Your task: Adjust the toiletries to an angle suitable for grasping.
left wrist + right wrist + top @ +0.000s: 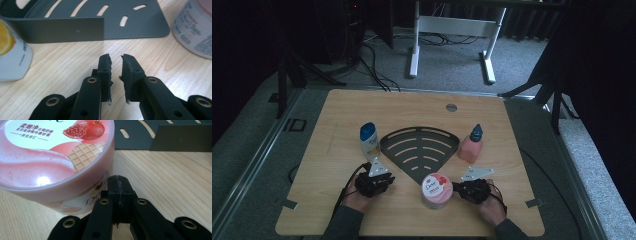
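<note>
Black jaws of the right gripper sit clenched, pads pressed flat together with nothing between them, tips right at the wall of the Dove jar, just below its lid; contact itself can't be judged. Jar: pink tub, pomegranate and waffle printed on the lid, upright on the wooden table near its front edge, just off the pointed corner of the corner shelf. In the high view the right gripper lies level at the jar's right side, a hand behind it.

Left gripper: jaws released, a narrow gap between the pads, nothing in it. They point at the dark grey shelf's upright wall; bare wood between tips and wall. In the high view this gripper rests left of the jar, well apart from it, just in front of the shampoo bottle.

Shelf is a flat, slotted, fan-shaped tray lying mid-table. White shampoo bottle with blue cap stands just beside its left edge; pink bottle with dark cap stands beside its right edge.
</note>
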### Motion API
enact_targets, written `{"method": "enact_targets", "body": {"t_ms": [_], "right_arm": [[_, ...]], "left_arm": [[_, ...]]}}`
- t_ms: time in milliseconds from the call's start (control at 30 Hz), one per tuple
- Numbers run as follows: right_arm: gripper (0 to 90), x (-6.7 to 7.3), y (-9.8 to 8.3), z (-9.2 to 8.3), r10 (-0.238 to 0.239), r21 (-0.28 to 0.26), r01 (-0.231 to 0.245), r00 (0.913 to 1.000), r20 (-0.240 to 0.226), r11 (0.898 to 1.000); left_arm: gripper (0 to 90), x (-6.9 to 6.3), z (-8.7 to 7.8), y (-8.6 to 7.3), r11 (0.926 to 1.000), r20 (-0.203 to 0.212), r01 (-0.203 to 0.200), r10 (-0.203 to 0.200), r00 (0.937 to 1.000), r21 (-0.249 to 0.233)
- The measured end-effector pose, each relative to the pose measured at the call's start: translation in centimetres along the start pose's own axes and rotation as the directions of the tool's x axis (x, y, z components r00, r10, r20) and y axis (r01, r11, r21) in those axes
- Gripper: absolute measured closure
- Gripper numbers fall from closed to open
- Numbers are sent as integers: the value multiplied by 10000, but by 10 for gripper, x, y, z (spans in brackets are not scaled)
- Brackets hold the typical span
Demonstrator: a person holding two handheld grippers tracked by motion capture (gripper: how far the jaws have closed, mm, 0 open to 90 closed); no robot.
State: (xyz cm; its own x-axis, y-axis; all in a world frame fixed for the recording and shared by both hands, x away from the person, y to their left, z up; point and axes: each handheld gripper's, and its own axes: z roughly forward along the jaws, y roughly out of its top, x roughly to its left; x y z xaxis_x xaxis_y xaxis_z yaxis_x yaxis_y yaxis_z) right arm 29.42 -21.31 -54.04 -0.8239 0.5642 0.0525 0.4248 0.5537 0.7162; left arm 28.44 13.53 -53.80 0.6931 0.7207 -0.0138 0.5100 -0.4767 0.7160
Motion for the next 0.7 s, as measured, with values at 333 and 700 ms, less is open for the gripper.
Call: {"method": "enact_targets", "body": {"t_ms": [333,700], "right_arm": [[763,-1,-5,-11,-121,-76,120,9999,-70,9999],[648,-2,-12,-18,-255,-155,251,9993,-282,9996]], "left_arm": [[650,-9,4,5,9978,604,-660,660,9960,-18],[536,-20,7,7,9942,1159,-1064,1074,9874,-146]]}}
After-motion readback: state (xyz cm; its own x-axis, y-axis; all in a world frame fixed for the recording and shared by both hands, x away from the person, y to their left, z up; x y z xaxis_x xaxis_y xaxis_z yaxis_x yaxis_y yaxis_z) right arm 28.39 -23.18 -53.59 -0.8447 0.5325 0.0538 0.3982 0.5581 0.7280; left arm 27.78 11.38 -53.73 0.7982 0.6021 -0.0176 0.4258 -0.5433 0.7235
